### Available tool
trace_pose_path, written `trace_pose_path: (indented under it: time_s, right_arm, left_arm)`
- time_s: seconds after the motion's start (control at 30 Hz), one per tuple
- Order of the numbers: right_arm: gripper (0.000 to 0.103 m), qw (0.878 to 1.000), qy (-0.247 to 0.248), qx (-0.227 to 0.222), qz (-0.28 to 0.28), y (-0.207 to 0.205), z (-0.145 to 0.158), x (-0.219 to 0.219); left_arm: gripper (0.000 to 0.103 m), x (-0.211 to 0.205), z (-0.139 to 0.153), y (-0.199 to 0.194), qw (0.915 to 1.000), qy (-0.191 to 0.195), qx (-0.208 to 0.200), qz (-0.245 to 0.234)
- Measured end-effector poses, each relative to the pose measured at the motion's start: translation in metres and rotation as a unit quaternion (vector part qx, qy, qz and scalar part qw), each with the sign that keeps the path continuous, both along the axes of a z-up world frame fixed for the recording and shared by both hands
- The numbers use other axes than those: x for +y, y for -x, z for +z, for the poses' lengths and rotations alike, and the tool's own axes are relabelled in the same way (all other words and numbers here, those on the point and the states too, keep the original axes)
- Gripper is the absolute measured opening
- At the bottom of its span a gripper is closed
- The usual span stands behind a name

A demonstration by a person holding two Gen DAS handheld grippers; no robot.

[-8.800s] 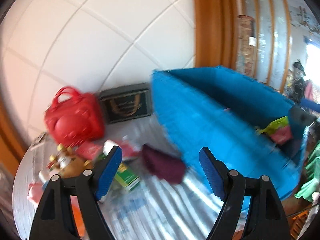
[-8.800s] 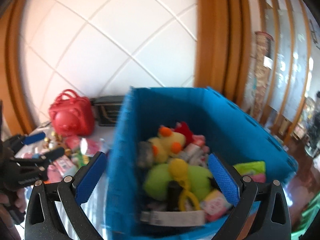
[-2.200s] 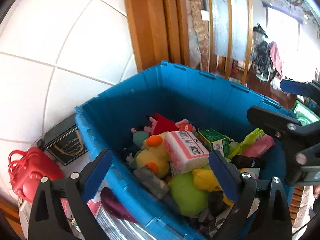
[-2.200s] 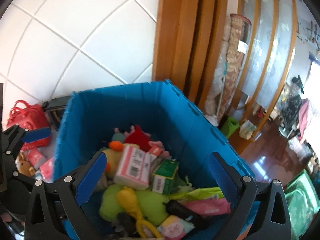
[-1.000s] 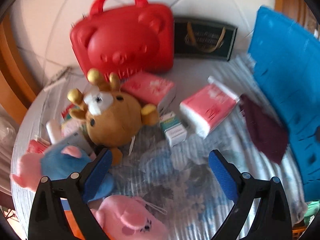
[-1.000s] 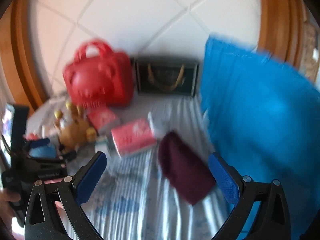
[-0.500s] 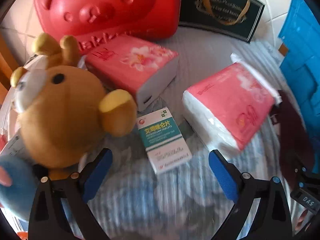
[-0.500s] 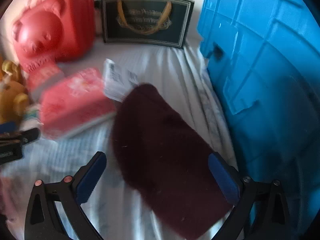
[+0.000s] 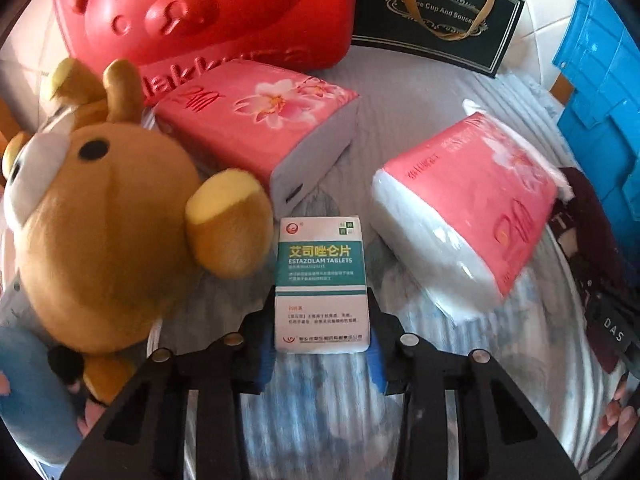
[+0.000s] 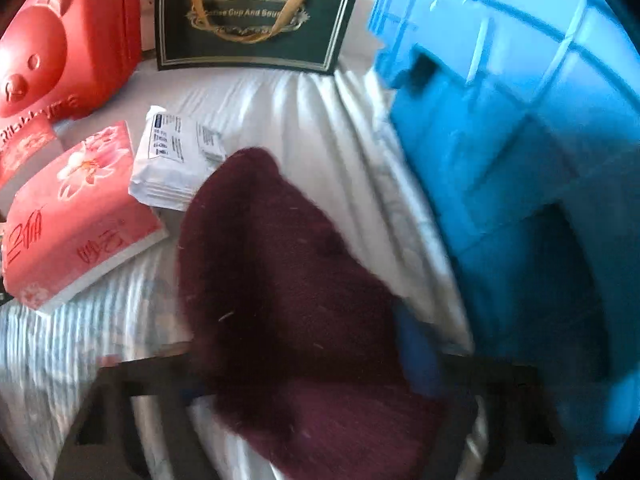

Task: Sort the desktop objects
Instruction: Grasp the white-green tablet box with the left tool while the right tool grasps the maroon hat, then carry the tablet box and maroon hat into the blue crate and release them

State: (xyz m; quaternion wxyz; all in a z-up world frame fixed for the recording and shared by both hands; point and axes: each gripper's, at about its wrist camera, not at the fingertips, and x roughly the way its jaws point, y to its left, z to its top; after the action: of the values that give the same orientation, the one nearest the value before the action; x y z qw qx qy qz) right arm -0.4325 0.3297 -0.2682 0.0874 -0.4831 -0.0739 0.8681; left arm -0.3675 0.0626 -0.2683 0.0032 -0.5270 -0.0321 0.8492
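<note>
On the cloth: left gripper closing on pill box, right gripper closing around maroon cloth; seat both grips before lifting to blue bin

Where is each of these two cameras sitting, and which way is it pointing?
Left wrist view: sits on the left gripper, looking steeply down along its fingers at a tablet box between the closing jaws; black arms and blue pads show.
Right wrist view: sits on the right gripper, looking down at a maroon cloth between its closing jaws beside the blue crate; blurred fingers show.
Shared: the red bear case, dark gift bag, pink tissue pack, crate and cloth.
</note>
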Motion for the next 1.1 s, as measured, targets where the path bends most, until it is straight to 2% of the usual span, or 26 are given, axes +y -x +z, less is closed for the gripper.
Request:
trace_pose_path:
  time_s: [0.03, 0.1, 0.13, 0.2, 0.33, 0.5, 0.57, 0.83, 1.0, 1.1]
  right_arm:
    - [0.045, 1.0, 0.005, 0.003, 0.002, -0.004, 0.003, 0.0]
    - [0.032, 1.0, 0.018, 0.011, 0.014, -0.018, 0.013, -0.002]
    - [0.028, 0.999, 0.025, 0.016, 0.018, -0.024, 0.019, -0.004]
    - [0.026, 0.998, 0.044, 0.032, 0.032, -0.041, 0.034, -0.007]
    - [0.024, 0.993, 0.073, 0.072, 0.05, -0.072, 0.072, -0.015]
    - [0.023, 0.984, 0.088, 0.135, 0.081, -0.114, 0.126, -0.027]
    - [0.023, 0.979, 0.094, 0.16, 0.087, -0.126, 0.15, -0.027]
    - [0.023, 0.95, 0.109, 0.278, 0.094, -0.2, 0.251, -0.014]
    - [0.023, 0.931, 0.112, 0.339, 0.075, -0.243, 0.302, 0.01]
    - [0.023, 0.921, 0.116, 0.367, 0.054, -0.267, 0.33, 0.034]
  left_arm:
    - [0.036, -0.001, 0.003, -0.006, 1.0, -0.002, 0.002, 0.0]
    - [0.036, -0.002, 0.011, -0.018, 1.0, -0.002, 0.009, -0.001]
    - [0.036, -0.003, 0.017, -0.025, 0.9999, -0.001, 0.014, -0.001]
    - [0.036, -0.004, 0.027, -0.038, 0.9997, 0.003, 0.026, 0.001]
    - [0.036, -0.001, 0.054, -0.064, 0.9984, 0.003, 0.056, 0.003]
    - [0.036, 0.015, 0.102, -0.097, 0.9924, 0.024, 0.119, -0.02]
    - [0.036, 0.019, 0.128, -0.115, 0.9878, 0.026, 0.151, -0.028]
    - [0.036, 0.051, 0.205, -0.162, 0.9687, 0.023, 0.238, -0.068]
    - [0.036, 0.087, 0.236, -0.176, 0.9595, 0.01, 0.262, -0.104]
    - [0.036, 0.114, 0.255, -0.183, 0.9508, 0.003, 0.28, -0.131]
